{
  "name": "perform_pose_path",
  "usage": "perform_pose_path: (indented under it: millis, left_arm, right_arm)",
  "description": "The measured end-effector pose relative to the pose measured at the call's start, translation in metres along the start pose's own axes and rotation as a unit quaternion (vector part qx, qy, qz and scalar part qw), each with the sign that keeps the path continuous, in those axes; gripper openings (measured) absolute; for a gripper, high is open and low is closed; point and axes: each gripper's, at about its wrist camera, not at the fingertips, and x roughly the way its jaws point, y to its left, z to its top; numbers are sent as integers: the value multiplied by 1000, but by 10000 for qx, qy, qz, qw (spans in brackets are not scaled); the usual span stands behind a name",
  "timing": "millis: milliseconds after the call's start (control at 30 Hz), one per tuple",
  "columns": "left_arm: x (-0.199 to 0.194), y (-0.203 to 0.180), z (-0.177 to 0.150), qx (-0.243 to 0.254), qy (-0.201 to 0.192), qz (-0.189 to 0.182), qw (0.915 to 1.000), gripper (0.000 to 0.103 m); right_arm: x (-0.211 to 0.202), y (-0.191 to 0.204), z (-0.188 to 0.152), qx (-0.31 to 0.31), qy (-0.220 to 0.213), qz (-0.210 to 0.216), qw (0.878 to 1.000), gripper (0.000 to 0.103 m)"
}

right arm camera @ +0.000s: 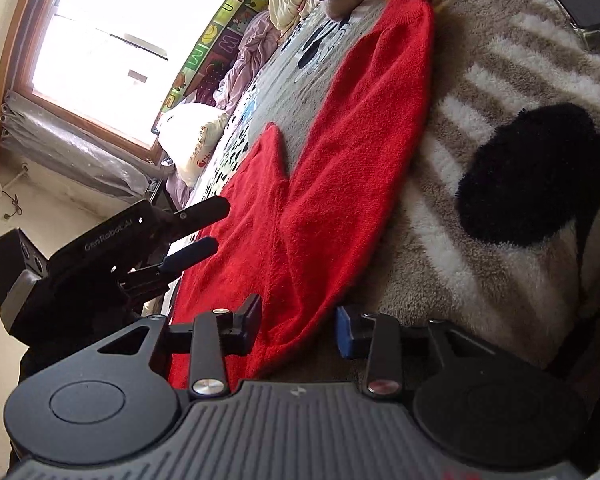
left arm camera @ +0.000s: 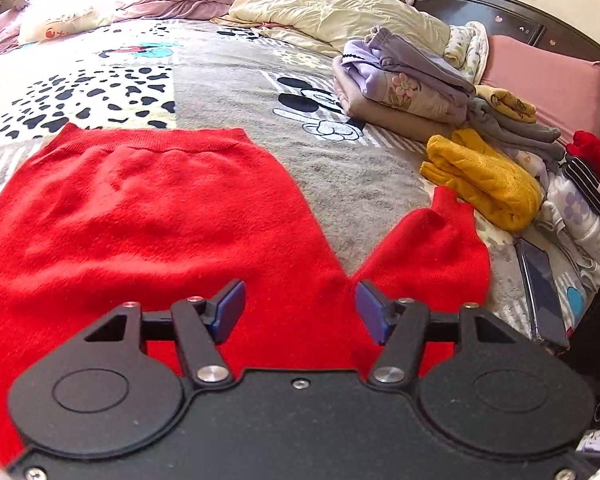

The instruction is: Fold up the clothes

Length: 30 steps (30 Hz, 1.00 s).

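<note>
Red sweater (left arm camera: 148, 216) flat on the bed blanket (left arm camera: 236, 80), long axis running away from the left gripper (left arm camera: 298, 308), hem farthest, sleeve (left arm camera: 432, 252) angled right, right gripper (right arm camera: 300, 330) at sleeve edge, both jaws spread, holding nothing

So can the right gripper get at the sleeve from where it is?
Probably yes. The right gripper is open, its fingers either side of the sleeve edge, nothing lying between. The left gripper sits off to one side.
</note>
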Motion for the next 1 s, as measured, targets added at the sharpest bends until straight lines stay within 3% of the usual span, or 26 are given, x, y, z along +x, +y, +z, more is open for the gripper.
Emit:
perform_pose_path:
  millis: [200, 467, 533, 633, 700, 767, 1000]
  left_arm:
    - [42, -30, 30, 519, 270, 402, 9975, 44]
    - [81, -45, 42, 1058, 681, 1049, 9865, 32]
    - [83, -43, 43, 1037, 699, 1124, 9858, 20]
    - [78, -36, 44, 951, 642, 1070, 9876, 10]
    - [73, -29, 46, 780, 591, 972, 9904, 7]
    - [68, -21, 47, 613, 537, 873, 9928, 6]
    - [48, 10, 49, -112, 316, 471, 9983, 5]
  right_arm:
    - [3, 9, 2, -434, -212, -76, 9988, 38]
    - [5, 9, 7, -544, -348, -32, 9979, 36]
    - [4, 11, 8, -601, -400, 16, 9974, 36]
    - [4, 16, 10, -743, -468, 51, 9961, 35]
    - [4, 20, 10, -882, -505, 83, 9948, 28]
    - [2, 23, 8, -1049, -529, 94, 9930, 23]
    - [10, 50, 3, -1974, -626, 90, 9783, 23]
